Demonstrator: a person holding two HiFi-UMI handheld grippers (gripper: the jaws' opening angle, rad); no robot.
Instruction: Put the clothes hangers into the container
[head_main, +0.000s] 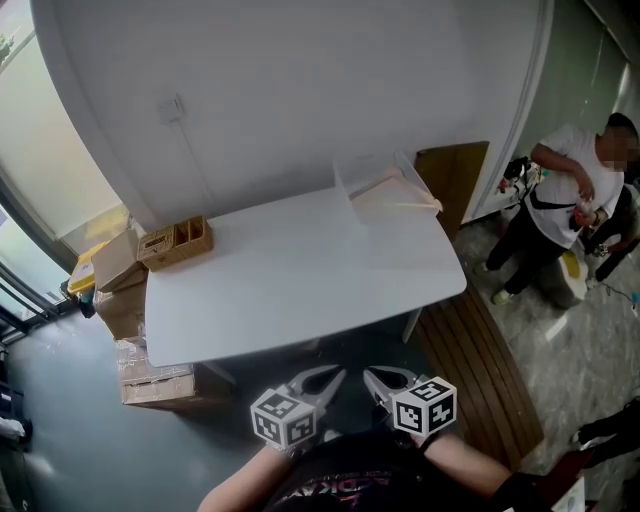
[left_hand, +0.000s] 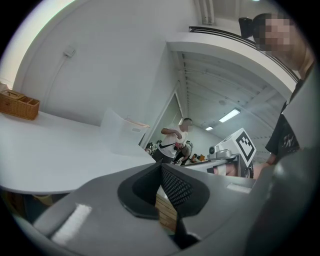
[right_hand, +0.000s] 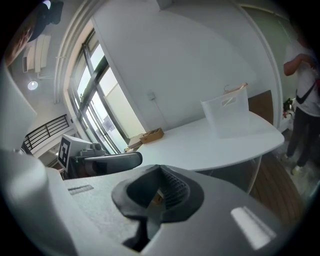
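Note:
A clear plastic container stands at the far right corner of the white table. Wooden clothes hangers lie inside it. The same container shows in the left gripper view, and the container in the right gripper view has a hanger sticking out of its top. My left gripper and right gripper hang side by side below the table's near edge, close to my body. Both are shut with nothing between the jaws, as seen at the left gripper and right gripper.
A wicker basket sits at the table's far left. Cardboard boxes are stacked on the floor to the left. A slatted wooden board lies to the right of the table. A person stands by the doorway at right. A white wall backs the table.

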